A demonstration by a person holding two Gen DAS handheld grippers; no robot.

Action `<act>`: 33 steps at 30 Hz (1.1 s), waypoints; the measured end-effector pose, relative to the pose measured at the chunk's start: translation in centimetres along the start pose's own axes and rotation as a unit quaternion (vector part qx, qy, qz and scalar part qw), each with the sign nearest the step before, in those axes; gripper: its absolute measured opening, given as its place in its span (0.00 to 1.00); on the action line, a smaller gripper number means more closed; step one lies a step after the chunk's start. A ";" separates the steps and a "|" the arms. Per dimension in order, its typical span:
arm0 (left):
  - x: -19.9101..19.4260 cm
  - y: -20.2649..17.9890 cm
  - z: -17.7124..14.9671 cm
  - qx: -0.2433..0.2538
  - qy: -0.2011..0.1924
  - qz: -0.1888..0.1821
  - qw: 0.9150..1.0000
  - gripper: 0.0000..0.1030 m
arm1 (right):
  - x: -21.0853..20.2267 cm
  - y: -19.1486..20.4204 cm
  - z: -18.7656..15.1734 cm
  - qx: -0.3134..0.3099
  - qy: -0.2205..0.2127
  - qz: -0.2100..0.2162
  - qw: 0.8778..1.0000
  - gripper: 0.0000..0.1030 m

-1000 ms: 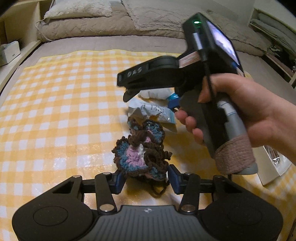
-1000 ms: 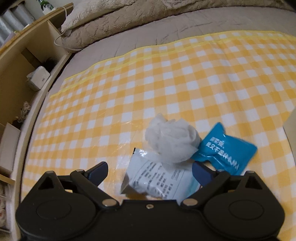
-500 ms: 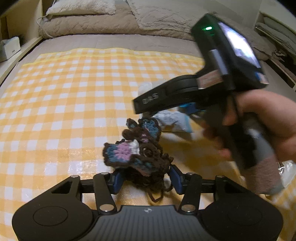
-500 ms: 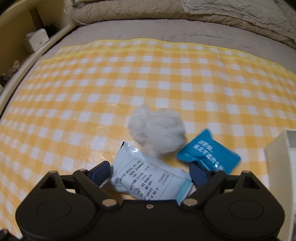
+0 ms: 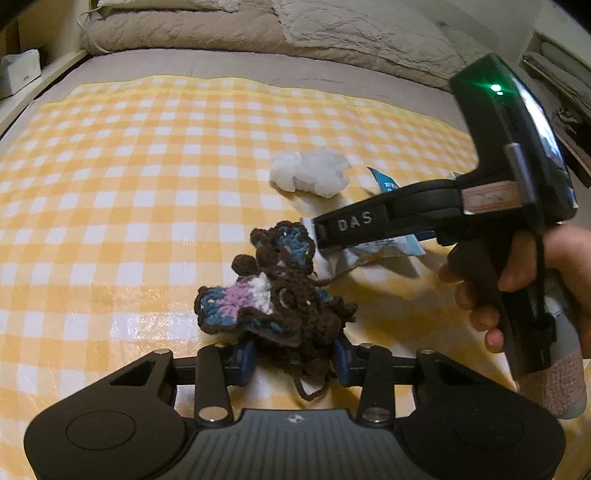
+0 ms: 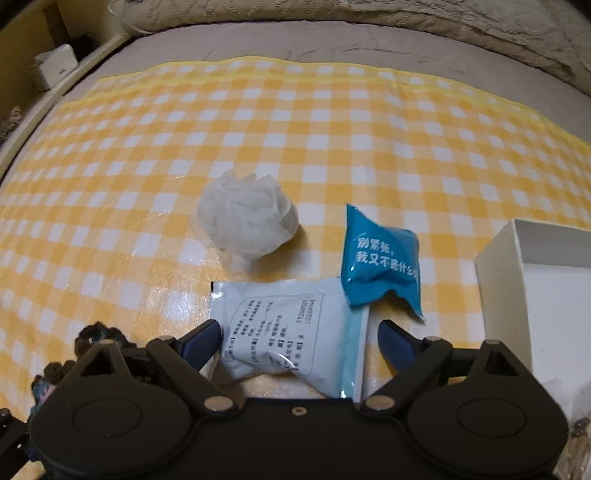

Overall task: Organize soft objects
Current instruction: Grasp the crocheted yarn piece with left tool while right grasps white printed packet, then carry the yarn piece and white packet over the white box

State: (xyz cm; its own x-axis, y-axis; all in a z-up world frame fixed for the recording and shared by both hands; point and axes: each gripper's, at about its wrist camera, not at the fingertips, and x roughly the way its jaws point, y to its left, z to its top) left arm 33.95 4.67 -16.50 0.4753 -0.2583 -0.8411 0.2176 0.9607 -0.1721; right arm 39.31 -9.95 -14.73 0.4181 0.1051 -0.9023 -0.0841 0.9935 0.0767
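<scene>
My left gripper is shut on a brown, blue and purple crochet piece, held just above the yellow checked cloth. My right gripper is open, its fingers on either side of a white printed packet that lies on the cloth. The right gripper also shows in the left wrist view, above the packet. A white crumpled tissue ball and a blue packet lie just beyond. The tissue ball also shows in the left wrist view.
A white open box stands at the right on the cloth. The cloth covers a bed with beige bedding at the far end. A wooden shelf with a white box runs along the left.
My right gripper has swung down and to the right, onto the white packet. My left gripper has lifted and tilted the crochet piece a little.
</scene>
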 end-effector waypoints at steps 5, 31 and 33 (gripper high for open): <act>-1.0 0.5 -0.5 -0.003 -0.005 0.004 1.000 0.34 | -0.7 -1.2 -1.0 -0.015 -0.010 0.020 1.000 0.61; -8.0 -0.8 -2.3 -0.033 -0.056 0.005 0.998 0.50 | -14.1 -5.9 -4.7 -0.027 -0.095 0.060 0.993 0.50; -7.4 -0.9 -2.2 -0.045 -0.054 0.014 0.997 0.69 | -14.3 -6.3 -5.0 -0.026 -0.093 0.060 0.994 0.50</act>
State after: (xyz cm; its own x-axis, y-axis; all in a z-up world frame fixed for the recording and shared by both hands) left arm 28.41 5.96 -11.23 0.5699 -0.2360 -0.7871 0.1273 0.9717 -0.1992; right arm 29.38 -17.97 -4.40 0.5620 0.2335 -0.7935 -0.1876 0.9703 0.1526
